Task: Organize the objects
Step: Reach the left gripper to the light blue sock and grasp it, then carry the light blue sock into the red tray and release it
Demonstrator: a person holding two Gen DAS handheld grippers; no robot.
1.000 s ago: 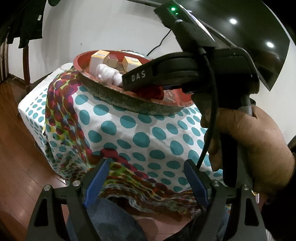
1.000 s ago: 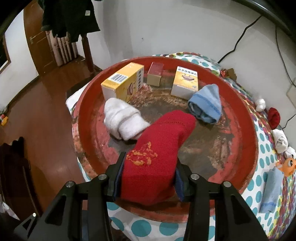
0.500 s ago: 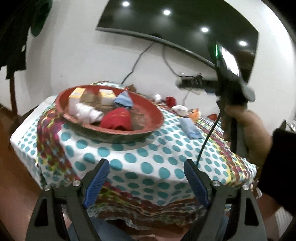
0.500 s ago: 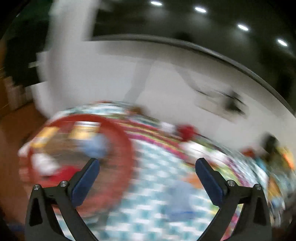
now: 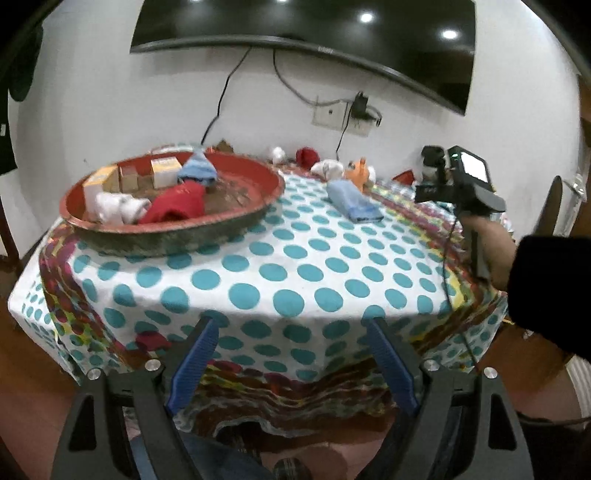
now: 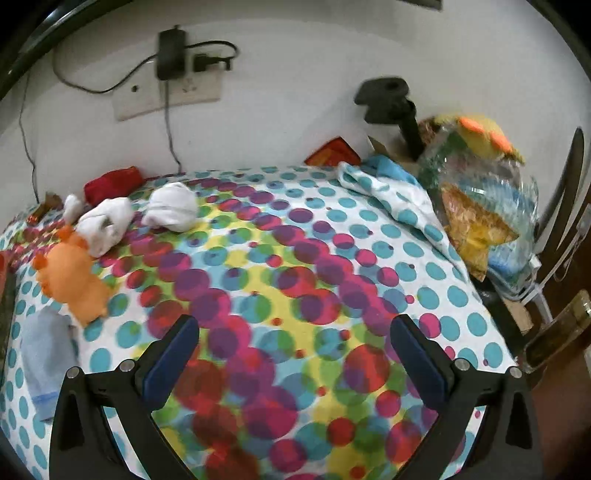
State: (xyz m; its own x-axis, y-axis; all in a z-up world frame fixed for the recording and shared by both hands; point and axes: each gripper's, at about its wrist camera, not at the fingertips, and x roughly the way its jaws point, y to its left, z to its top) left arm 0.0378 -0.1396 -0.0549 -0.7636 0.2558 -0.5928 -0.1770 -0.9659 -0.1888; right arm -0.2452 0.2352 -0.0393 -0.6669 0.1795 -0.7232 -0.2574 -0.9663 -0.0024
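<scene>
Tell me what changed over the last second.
The right gripper let go of the red sock, now lying in the red tray, opened, and swung right over the tablecloth. The left gripper remains open and empty; boxes and the white sock stayed put.

Home living room, wall-mounted television, polka-dot tablecloth

Boxes and socks lie in the tray, a folded cloth seemingly on the table to its right.
</scene>
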